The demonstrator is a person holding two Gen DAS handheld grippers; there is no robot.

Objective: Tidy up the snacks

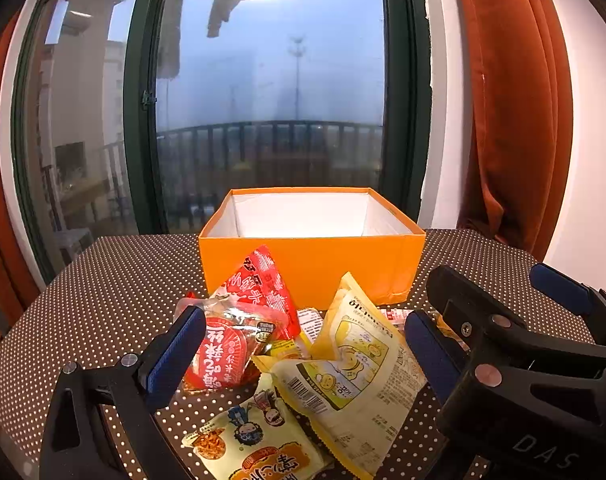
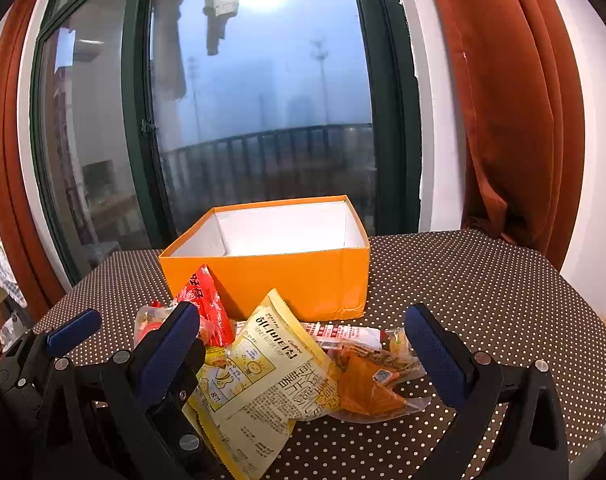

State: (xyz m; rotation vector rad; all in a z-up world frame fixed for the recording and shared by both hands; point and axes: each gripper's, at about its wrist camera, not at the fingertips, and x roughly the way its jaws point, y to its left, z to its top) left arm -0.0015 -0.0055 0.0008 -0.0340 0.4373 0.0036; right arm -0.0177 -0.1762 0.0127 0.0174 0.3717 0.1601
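Before me stands a tall dark-framed window (image 1: 271, 92), hazy blue outside with a bright glare near its top. Rust-orange curtains (image 1: 515, 112) hang either side of it against white wall (image 1: 443, 152). Below it spreads a brown polka-dot tablecloth (image 2: 483, 280).

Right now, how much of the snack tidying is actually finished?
Nothing looks done: the visible part of the orange box interior shows only bare white walls. Nothing is in hand either; the left gripper and right gripper both have their jaws wide open around the pile. Left to do: the yellow honey butter chip bag, red packets and orange packet on the dotted tablecloth.
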